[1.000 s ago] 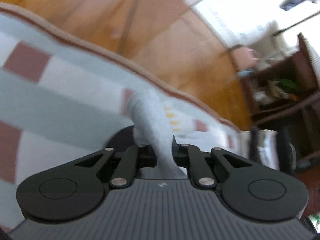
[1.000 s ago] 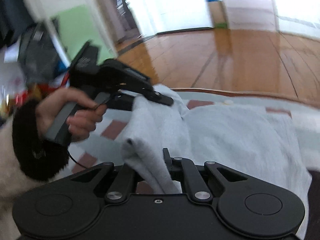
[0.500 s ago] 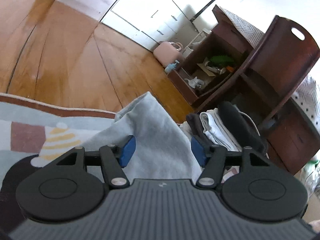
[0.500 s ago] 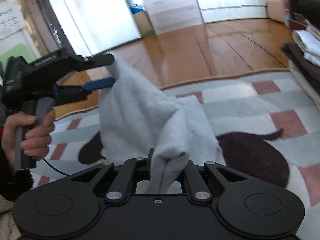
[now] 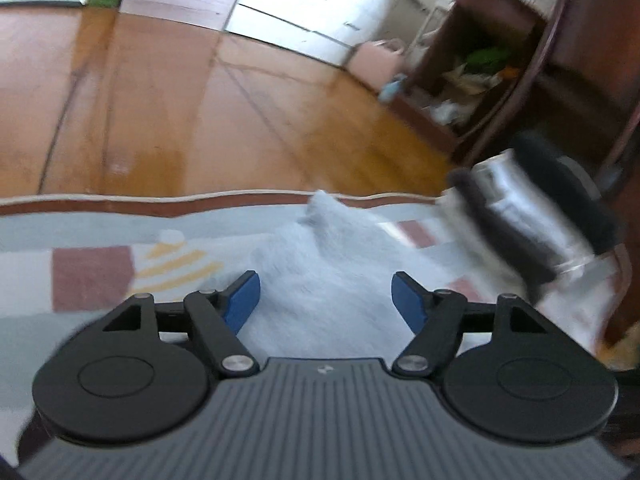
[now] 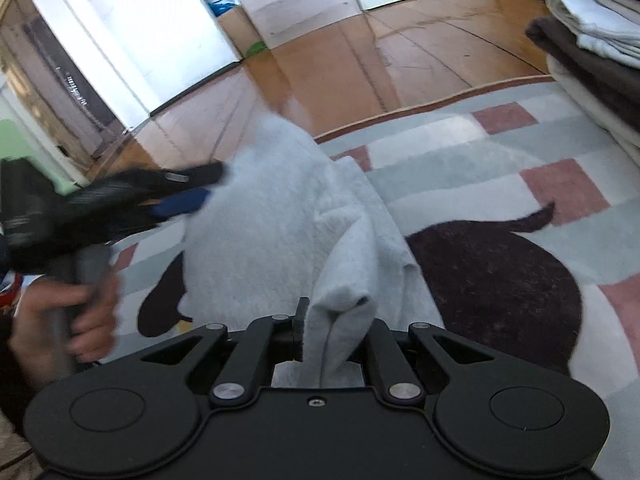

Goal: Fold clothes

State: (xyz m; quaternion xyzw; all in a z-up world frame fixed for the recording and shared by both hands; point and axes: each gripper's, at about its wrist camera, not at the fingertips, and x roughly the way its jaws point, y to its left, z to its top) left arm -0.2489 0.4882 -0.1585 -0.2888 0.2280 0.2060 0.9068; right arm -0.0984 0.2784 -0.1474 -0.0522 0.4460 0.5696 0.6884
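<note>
While the left hand-held gripper (image 5: 325,300) opens empty, the right hand-held gripper (image 6: 332,336) pinches a pale cloth (image 6: 276,232), pads hidden.

My left wrist camera sits low and close over the rug (image 5: 92,280), looking forward and down toward the wooden floor (image 5: 200,120) and dark shelf (image 5: 560,80). My right wrist camera looks forward and down from close above. Both views share the pale grey garment (image 5: 328,280) (image 6: 280,220), rug (image 6: 480,168) and floor (image 6: 400,60).
</note>
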